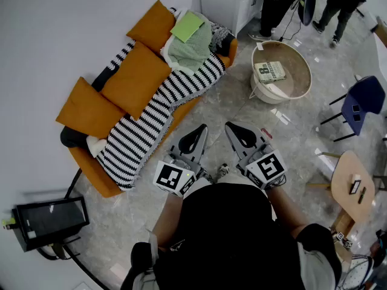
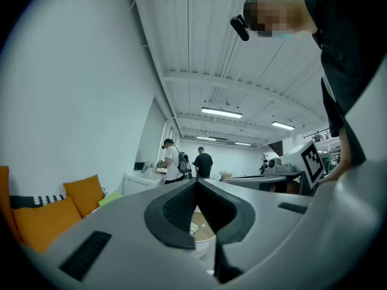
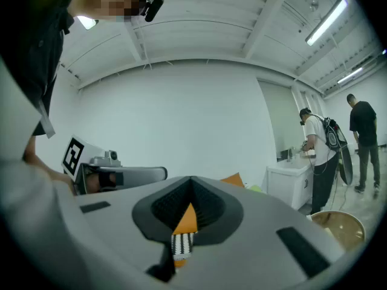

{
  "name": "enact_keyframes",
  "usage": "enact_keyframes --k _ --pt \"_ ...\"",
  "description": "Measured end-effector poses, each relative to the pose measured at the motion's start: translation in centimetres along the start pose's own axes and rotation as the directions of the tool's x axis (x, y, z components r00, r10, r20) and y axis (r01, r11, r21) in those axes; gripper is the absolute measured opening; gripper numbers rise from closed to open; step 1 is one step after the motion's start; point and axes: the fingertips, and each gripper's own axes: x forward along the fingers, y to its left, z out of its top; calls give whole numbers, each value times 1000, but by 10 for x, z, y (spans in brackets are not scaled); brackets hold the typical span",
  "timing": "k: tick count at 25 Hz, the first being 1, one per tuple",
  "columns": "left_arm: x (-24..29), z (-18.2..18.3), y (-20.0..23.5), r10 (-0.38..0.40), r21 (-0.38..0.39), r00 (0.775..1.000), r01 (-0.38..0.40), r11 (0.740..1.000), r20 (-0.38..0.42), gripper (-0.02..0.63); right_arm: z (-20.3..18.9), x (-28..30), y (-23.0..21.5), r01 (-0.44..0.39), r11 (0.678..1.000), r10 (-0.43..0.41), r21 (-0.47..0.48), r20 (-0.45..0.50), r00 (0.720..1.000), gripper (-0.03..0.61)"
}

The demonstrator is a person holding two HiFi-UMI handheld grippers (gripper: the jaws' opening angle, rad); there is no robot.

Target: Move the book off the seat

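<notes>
Staged lab lounge: sofa, strip lights

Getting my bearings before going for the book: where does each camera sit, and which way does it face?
Head view: on the person's head, looking steeply down at sofa, tub, left claw and right claw; torso and arms show.
Left gripper view: on the left claw, level, facing tub and counter; shut jaws and torso show.
Right gripper view: on the right claw, level, facing the sofa; shut jaws and torso show.
Shared: sofa and tub appear in all three; each gripper view catches the other claw's marker cube.
</notes>
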Motion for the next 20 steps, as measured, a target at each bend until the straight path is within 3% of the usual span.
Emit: enact_keyframes --k 6,13,20 --pt "22 -6 -23 -9 42 1000 10 999 -17 9 -6 -18 -24 -1 1000 1 30 -8 1000 14" --pt "37 -16 -35 24 31 1000 -23 999 -19 9 -5 -28 -38 -41 999 41 16 26 999 14" --pt "53 -17 -41 30 43 999 -29 999 -25 9 -7 -34 -63 -16 998 15 62 25 1000 15"
